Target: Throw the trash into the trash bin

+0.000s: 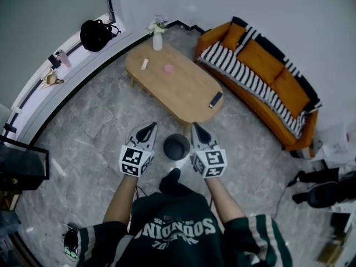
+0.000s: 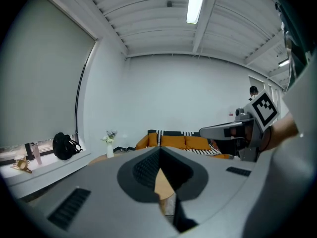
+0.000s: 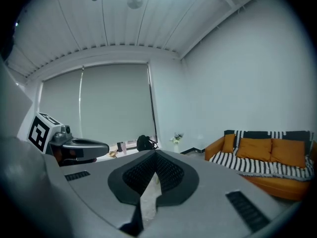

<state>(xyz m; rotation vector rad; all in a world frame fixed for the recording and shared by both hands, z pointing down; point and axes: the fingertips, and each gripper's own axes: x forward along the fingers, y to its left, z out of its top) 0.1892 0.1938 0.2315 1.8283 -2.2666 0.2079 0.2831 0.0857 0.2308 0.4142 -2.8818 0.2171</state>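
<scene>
- The person's dark green shirt [image 1: 183,232] is nearest the camera, and both forearms reach forward from it.
- The left gripper [image 1: 151,126] is held out over the grey tiled floor [image 1: 94,127]. Its jaws are pressed together tip to tip with nothing between them.
- The right gripper [image 1: 196,127] is held out alongside it. Its jaws are also closed on each other and empty.
- The trash bin [image 1: 177,146] is dark, round and open-topped. It stands on the floor between the two grippers, close to both, and neither one touches it.
- Just beyond the bin is the near end of an oval wooden coffee table [image 1: 186,93].
- A white vase [image 1: 158,41] with flowers stands at the table's far end.
- Also on the tabletop, well apart from one another, are a small pale item [image 1: 144,64], a small pink item [image 1: 168,68] and a flat dark slab [image 1: 215,99].
- I cannot tell which of these, if any, is the trash.
- An orange sofa [image 1: 278,77] with a black-and-white striped throw runs along the right of the table.
- A black backpack [image 1: 95,34] sits on the window ledge [image 1: 72,65] at the far left.
</scene>
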